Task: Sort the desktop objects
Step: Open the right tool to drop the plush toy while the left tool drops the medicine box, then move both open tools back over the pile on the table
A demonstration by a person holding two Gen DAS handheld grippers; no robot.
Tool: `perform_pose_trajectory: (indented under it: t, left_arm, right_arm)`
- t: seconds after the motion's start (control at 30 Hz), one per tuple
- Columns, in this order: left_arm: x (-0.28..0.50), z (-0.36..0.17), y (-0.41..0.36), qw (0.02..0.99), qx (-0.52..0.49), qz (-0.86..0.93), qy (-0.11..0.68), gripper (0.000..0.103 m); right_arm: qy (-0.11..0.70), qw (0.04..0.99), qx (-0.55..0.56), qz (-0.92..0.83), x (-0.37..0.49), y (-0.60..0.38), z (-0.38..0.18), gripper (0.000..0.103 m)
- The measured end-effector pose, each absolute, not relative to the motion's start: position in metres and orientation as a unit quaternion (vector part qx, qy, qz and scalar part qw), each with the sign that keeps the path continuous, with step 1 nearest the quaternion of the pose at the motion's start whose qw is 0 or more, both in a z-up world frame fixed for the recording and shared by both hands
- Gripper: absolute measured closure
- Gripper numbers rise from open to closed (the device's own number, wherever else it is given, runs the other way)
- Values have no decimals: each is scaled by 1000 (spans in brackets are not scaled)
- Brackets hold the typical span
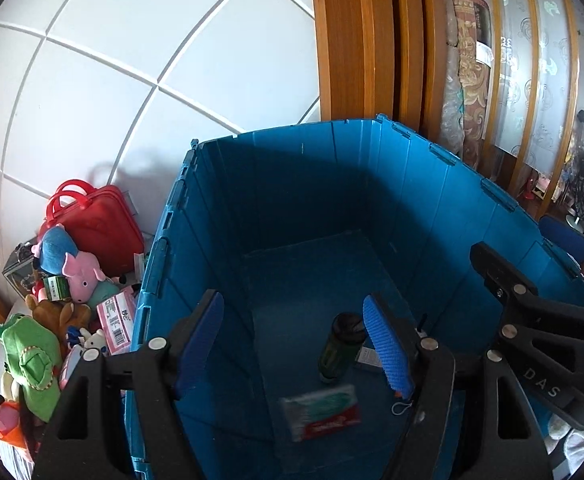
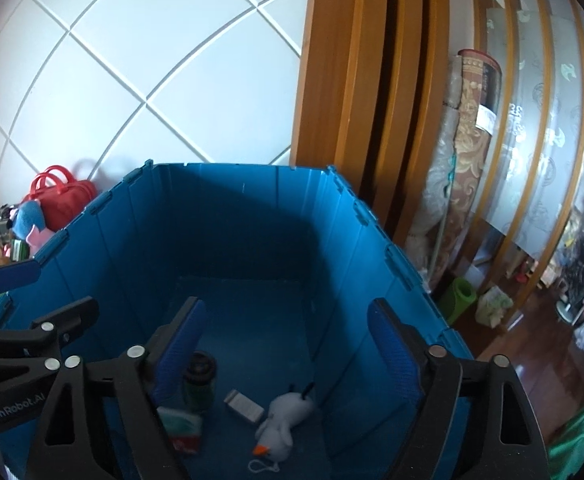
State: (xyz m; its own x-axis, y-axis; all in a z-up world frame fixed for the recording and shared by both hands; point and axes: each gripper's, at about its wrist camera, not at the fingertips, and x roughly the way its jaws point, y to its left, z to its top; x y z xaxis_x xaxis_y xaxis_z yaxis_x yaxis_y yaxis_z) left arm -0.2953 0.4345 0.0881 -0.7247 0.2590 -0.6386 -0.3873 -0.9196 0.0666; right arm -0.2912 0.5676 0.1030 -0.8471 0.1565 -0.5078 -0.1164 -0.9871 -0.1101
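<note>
A deep blue crate [image 1: 411, 184] fills both views. On its floor stand a dark green bottle [image 2: 200, 380], a small white box [image 2: 244, 404] and a white plush toy [image 2: 288, 420] with an orange beak. A green and red packet [image 1: 321, 412] shows blurred low in the crate in the left wrist view. My left gripper [image 1: 292, 344] hangs open over the crate with nothing between its blue pads. Beside it, my right gripper [image 2: 288, 354] is open over the crate too, its jaws wide and empty. The bottle [image 1: 339, 348] sits just left of the left gripper's right finger.
Left of the crate lies a pile of plush toys [image 1: 80, 272], a red handbag [image 1: 100, 220] and a pink labelled packet [image 1: 116, 324]. A wooden door frame [image 1: 355, 40] and rolled rugs [image 1: 467, 80] stand behind, a green roll [image 2: 457, 296] on the floor.
</note>
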Motion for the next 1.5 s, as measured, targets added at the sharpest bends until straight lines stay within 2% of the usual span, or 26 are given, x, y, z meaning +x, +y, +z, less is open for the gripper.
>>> perform_pose_trajectory:
  t: [0.3, 0.47, 0.63, 1.0, 1.03, 1.1, 1.37, 1.5]
  left_arm:
    - [-293, 89, 428, 180, -317, 927, 83, 31]
    - [-290, 90, 427, 178, -307, 932, 80, 31]
    - [-287, 92, 423, 174, -294, 937, 71, 31]
    - [-249, 107, 373, 171, -230, 958, 17, 31]
    - [-243, 109, 366, 165, -220, 961, 13, 30]
    - [-231, 112, 352, 152, -197, 969, 8, 16]
    - [-200, 115, 302, 90, -146, 985, 5, 4]
    - [-196, 111, 271, 70, -165, 984, 0, 4]
  right_arm:
    - [-27, 91, -254, 963, -289, 571, 105, 15]
    - [-27, 107, -238, 965, -285, 570, 108, 4]
    - [-26, 109, -225, 968, -283, 571, 108, 0]
    - [-15, 67, -185, 980, -250, 553, 115, 0]
    - [-19, 62, -177, 982, -245, 548, 117, 0]
    - [-26, 52, -159, 986, -235, 535, 119, 0]
    - [-23, 0, -120, 993, -217, 492, 123, 0]
    - [-15, -33, -100, 994, -211, 470, 124, 0]
